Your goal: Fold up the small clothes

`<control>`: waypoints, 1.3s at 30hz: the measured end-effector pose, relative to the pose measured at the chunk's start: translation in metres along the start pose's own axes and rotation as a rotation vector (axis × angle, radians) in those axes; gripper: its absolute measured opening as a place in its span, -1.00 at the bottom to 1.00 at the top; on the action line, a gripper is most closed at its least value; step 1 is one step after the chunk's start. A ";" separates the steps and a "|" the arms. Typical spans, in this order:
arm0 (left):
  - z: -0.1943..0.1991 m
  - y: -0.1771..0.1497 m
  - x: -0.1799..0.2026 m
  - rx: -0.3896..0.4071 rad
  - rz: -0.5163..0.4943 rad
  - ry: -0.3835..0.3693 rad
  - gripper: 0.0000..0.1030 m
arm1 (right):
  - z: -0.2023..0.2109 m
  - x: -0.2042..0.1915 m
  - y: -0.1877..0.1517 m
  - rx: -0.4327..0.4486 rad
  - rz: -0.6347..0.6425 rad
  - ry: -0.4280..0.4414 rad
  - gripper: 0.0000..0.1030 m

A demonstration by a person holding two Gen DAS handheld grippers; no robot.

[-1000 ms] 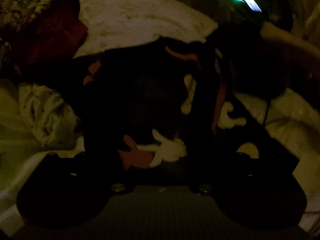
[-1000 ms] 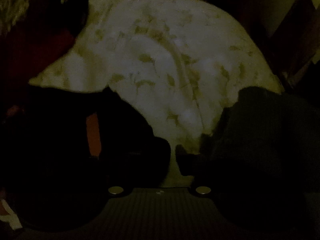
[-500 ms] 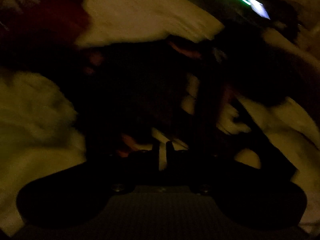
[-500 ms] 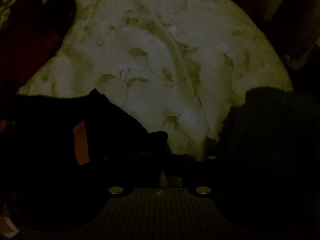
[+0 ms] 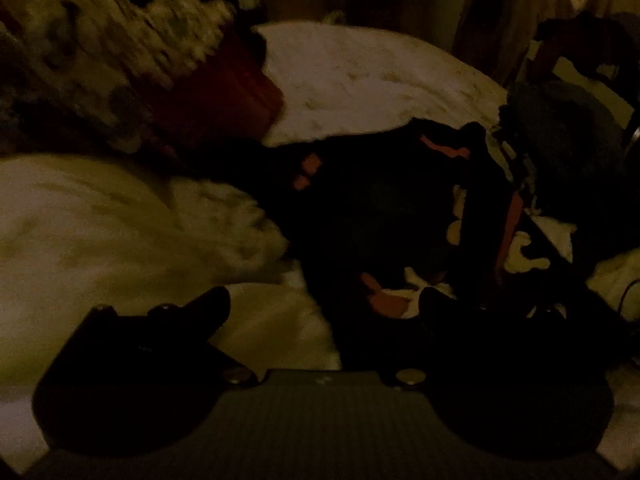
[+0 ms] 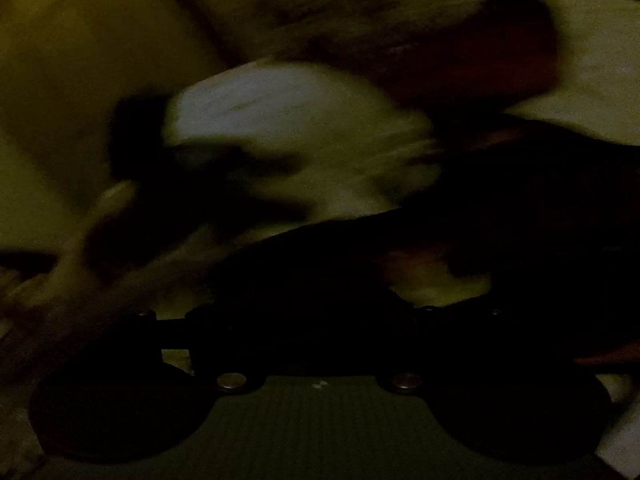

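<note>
Dim light covers a bed (image 5: 380, 80) spread with a pale leaf-print sheet. From our left wrist view, the left tool (image 5: 324, 304) has its fingers spread wide, one tip over pale bedding, the other against the near edge of a dark small garment (image 5: 380, 208) with orange and cream shapes, which lies flat on the bed just ahead. A red cloth (image 5: 216, 92) sits beyond, to the left. Our right wrist view is badly smeared; the right tool (image 6: 320, 320) perhaps sits over dark fabric, but we cannot tell whether its fingers are apart or together.
</note>
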State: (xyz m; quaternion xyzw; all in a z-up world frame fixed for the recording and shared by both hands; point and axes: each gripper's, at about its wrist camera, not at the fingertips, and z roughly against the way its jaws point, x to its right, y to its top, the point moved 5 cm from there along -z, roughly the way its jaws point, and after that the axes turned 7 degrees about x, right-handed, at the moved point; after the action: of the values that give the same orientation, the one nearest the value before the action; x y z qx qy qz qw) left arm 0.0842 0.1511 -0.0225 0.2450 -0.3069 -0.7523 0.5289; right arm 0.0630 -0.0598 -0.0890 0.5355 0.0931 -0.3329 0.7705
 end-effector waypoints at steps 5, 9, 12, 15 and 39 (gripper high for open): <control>0.053 -0.017 0.000 -0.012 0.134 -0.176 0.99 | -0.038 -0.046 -0.017 -0.164 0.339 -0.023 1.00; 0.063 -0.044 0.034 -0.075 0.116 -0.318 0.95 | -0.044 0.001 -0.003 -0.217 0.407 -0.137 1.00; 0.057 -0.065 0.065 -0.150 0.021 -0.334 0.57 | -0.050 0.033 0.005 -0.254 0.396 -0.166 0.97; 0.054 -0.079 0.081 -0.197 0.005 -0.385 0.45 | -0.051 0.046 0.006 -0.288 0.462 -0.192 0.96; 0.041 -0.025 0.024 -0.089 0.116 -0.294 -0.92 | -0.042 0.095 0.048 -0.353 0.510 -0.045 -0.91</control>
State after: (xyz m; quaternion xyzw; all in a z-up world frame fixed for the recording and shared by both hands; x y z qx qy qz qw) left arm 0.0320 0.1425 -0.0131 0.0904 -0.3610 -0.7613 0.5310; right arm 0.1737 -0.0517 -0.1170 0.3919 -0.0049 -0.1191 0.9122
